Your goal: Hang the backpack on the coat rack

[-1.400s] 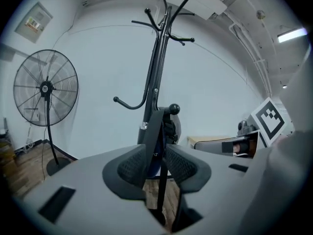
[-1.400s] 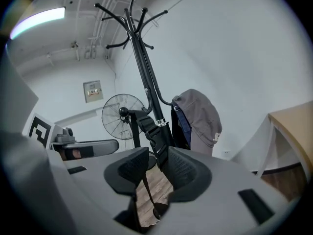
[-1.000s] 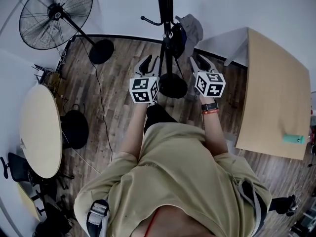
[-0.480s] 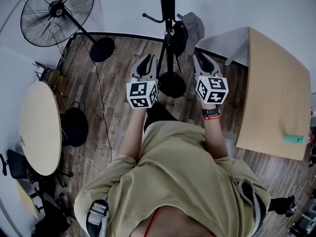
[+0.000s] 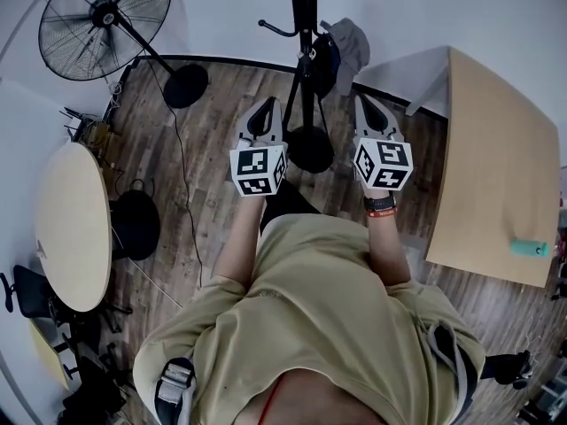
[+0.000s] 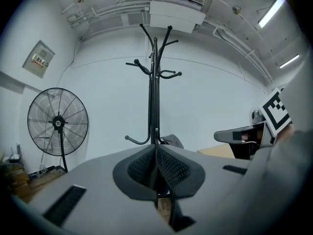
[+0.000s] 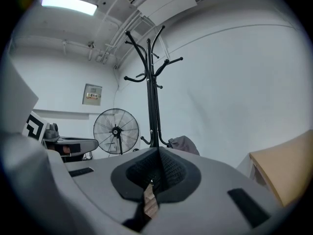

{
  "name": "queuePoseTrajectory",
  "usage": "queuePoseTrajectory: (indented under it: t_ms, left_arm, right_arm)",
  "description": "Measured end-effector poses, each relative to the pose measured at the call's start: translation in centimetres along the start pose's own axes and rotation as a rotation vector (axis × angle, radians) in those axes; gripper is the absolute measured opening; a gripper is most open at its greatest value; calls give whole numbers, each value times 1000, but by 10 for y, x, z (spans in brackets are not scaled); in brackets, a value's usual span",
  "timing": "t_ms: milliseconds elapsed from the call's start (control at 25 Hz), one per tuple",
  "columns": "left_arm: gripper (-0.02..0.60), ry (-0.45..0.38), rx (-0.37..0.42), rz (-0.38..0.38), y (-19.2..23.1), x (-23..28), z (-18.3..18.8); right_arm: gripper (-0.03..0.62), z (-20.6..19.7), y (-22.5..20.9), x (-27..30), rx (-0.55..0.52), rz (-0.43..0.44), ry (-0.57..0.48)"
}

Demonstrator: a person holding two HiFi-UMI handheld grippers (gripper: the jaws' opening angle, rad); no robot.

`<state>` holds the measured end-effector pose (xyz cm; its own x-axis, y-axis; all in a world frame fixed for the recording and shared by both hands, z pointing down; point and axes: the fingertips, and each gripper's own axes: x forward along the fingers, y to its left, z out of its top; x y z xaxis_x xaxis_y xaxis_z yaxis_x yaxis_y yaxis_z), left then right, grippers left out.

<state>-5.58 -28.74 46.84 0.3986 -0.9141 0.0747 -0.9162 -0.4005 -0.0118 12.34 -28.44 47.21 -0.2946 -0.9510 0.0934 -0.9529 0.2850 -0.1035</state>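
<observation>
The black coat rack (image 5: 301, 25) stands straight ahead on its round base (image 5: 310, 150). A dark and grey backpack (image 5: 335, 53) hangs from a low hook on its right side; its grey top shows beside the pole in the left gripper view (image 6: 172, 141) and in the right gripper view (image 7: 185, 144). My left gripper (image 5: 263, 115) is level, short of the pole on its left; its jaws are closing, nearly together, with nothing between them (image 6: 155, 149). My right gripper (image 5: 371, 113) is level to the right of the pole, shut and empty (image 7: 159, 153).
A large floor fan (image 5: 104, 20) stands at the back left, its cable running over the wooden floor. A round table (image 5: 71, 228) and a black stool (image 5: 135, 228) are at the left. A pale wooden table (image 5: 500, 166) with a teal object (image 5: 530, 249) is at the right.
Both grippers' jaws have closed from wide open to together, with nothing in them. Both hands have risen a little and drawn back slightly from the rack.
</observation>
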Motion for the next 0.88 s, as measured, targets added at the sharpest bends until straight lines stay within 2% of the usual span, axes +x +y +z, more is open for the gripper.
queuePoseTrajectory:
  t_ms: [280, 440, 640, 880]
  left_arm:
    - [26, -19, -1, 24, 7, -6, 8]
    - [25, -20, 41, 58, 7, -7, 9]
    - [25, 15, 1, 46, 12, 1, 1]
    - [25, 52, -9, 38, 17, 10, -4]
  right_arm:
    - [15, -5, 10, 2, 19, 5, 15]
    - [15, -3, 3, 2, 41, -13, 5]
    - [15, -3, -3, 6, 21, -28, 6]
    - [15, -6, -4, 12, 12, -27, 23]
